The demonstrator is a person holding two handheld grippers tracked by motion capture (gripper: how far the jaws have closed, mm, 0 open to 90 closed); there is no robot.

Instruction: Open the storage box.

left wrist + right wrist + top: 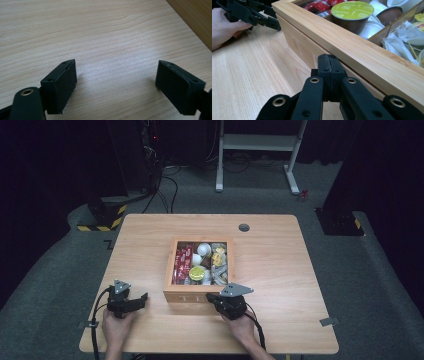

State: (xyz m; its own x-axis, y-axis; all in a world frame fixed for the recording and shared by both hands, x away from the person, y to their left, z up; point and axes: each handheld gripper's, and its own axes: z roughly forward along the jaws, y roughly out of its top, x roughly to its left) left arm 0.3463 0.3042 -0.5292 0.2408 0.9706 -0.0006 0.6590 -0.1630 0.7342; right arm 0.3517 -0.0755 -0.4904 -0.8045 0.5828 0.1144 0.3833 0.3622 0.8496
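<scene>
Two tools sit near the tabletop's [150,330] front edge: left tool [144,299] gaping empty, right tool [329,65] clamped together against the wooden box [352,53].

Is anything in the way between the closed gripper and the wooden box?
Nothing visible. The right gripper, fingers shut, sits right at the near side wall of the wooden box, with no object between them. The green-lidded capsule and the other things lie inside, behind that wall.

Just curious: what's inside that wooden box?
The box holds red packets, a yellow-lidded capsule, white pods and wrapped sachets. Anything underneath them is hidden.
</scene>
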